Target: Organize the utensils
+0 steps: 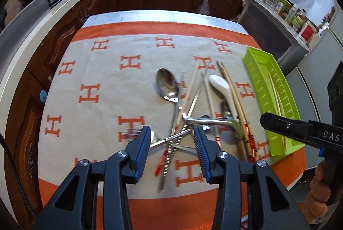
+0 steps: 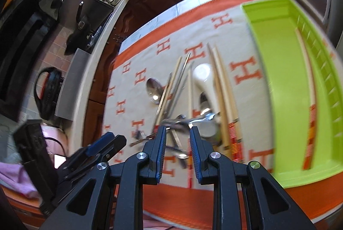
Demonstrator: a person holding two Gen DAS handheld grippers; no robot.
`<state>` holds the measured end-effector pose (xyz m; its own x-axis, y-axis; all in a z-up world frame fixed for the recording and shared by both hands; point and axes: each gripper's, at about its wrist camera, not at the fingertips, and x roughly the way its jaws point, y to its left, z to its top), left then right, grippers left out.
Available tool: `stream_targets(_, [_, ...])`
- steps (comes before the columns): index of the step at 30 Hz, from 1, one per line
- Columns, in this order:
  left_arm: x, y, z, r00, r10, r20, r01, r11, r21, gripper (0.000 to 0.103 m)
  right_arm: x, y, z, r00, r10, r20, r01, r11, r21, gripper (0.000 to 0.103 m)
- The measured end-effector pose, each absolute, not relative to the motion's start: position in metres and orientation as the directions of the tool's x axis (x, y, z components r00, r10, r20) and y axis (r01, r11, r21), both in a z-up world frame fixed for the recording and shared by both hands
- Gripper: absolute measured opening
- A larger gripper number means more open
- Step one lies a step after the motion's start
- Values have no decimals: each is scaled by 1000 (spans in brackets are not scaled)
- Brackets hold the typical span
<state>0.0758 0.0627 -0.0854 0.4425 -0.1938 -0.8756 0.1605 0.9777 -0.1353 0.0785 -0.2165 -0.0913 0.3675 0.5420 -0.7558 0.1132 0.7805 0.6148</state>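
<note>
Kitchen table under an orange-and-cream H-patterned cloth [image 1: 103, 71], utensil pile [image 1: 193, 110] mid-cloth — metal spoon [image 1: 167, 85], white ceramic spoon [image 1: 221, 85], crossed chopsticks. Green tray [image 2: 285, 71] alongside, one chopstick [image 2: 308, 101] inside, clearer from the right wrist. Left gripper [image 1: 172, 133] parted, empty; right gripper [image 2: 178, 133] parted, empty. Fork half hidden behind a blue pad.

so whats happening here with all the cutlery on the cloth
A person is sorting utensils with a handheld gripper in each hand. Spoons, a fork and chopsticks lie tangled in a pile on the orange-patterned cloth. The green tray beside it holds only a chopstick so far. The left gripper and the right gripper both hover open and empty above the pile.
</note>
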Motion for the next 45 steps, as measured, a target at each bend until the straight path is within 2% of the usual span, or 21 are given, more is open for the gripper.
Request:
stream_targets(10, [77, 99, -108, 408, -210, -889, 115, 977, -178, 40, 89, -194, -153, 286, 645, -709, 275, 653, 705, 24])
stream_targets(15, [77, 97, -116, 390, -220, -894, 141, 974, -179, 40, 98, -188, -180, 306, 631, -713, 353, 621, 700, 36])
stream_targets(21, [80, 97, -122, 375, -231, -898, 149, 971, -188, 40, 105, -190, -203, 387, 594, -705, 466, 533, 706, 36])
stream_targets(26, [80, 96, -128, 360, -238, -902, 158, 968, -193, 40, 111, -191, -208, 418, 589, -691, 491, 494, 718, 36])
stream_targets(31, [82, 97, -130, 353, -241, -904, 159, 968, -196, 40, 119, -177, -193, 343, 605, -718, 416, 588, 694, 36])
stream_targets(35, [83, 97, -131, 346, -240, -907, 163, 967, -194, 40, 131, -154, -168, 275, 538, -797, 242, 763, 599, 36])
stream_targets(40, [83, 97, -132, 341, -241, -909, 162, 967, -196, 40, 131, -129, -135, 341, 315, -886, -9, 943, 332, 36])
stream_targets(45, [84, 95, -135, 332, -234, -914, 173, 967, -185, 40, 131, -112, -143, 383, 191, -904, -151, 978, 142, 36])
